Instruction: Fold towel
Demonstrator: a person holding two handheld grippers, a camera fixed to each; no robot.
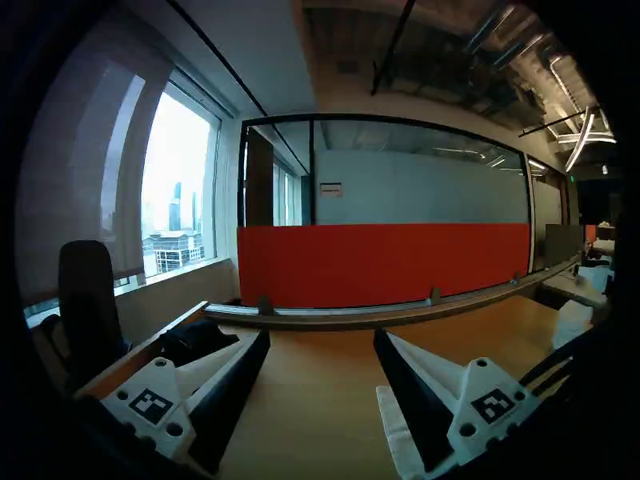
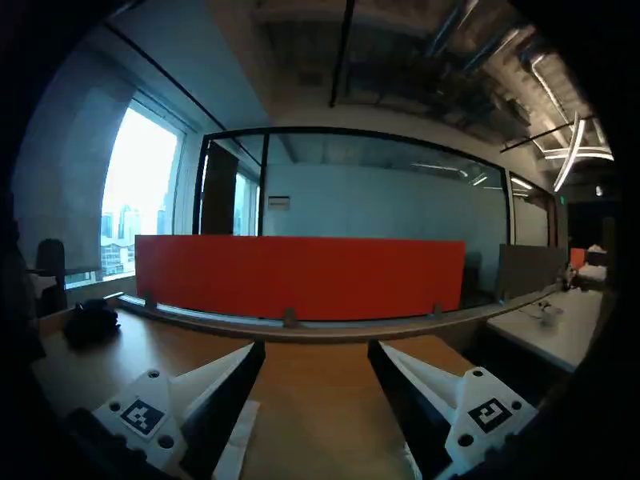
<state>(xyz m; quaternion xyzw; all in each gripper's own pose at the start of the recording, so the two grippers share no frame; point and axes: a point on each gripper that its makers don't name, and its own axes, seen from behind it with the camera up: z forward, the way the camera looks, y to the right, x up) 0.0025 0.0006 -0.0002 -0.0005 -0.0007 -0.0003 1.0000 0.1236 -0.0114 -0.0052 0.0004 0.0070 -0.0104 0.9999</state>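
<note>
- Left gripper and right gripper face the red divider, fingers wide apart and empty.
- Towel lies short of the divider, beneath the fingers.
- Risk: closing this high could miss the towel.

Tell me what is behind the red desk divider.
Above the red divider a glass partition and a pale wall show; whatever stands lower behind it is covered.

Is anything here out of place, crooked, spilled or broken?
Nothing stands out. The white towel lies flat on the wooden desk beneath the open left gripper and right gripper, mostly hidden by them. A dark bundle sits near the red divider; nothing looks spilled or broken.
</note>
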